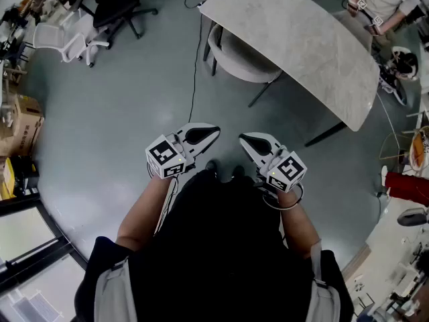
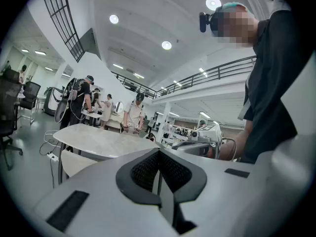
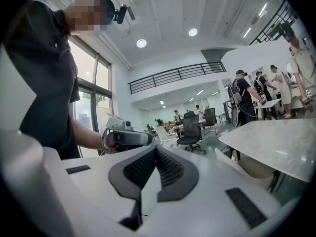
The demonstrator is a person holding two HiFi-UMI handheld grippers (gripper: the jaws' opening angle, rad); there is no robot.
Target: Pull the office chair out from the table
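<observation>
Table (image 1: pixel 301 39): one. Beige chair (image 1: pixel 241 62): one. Black office chairs (image 3: pixel 190 131): at least two. Grippers: two, left gripper (image 1: pixel 214 131), right gripper (image 1: pixel 243 139).

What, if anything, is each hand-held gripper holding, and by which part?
Nothing. The left hand-held gripper and the right hand-held gripper are both shut with nothing between the jaws, clear of the chair partly under the table.

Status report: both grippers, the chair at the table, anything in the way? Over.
Left gripper shut, empty. Right gripper shut, empty. Chair tucked under table, untouched. Cable on floor beside the path.
</observation>
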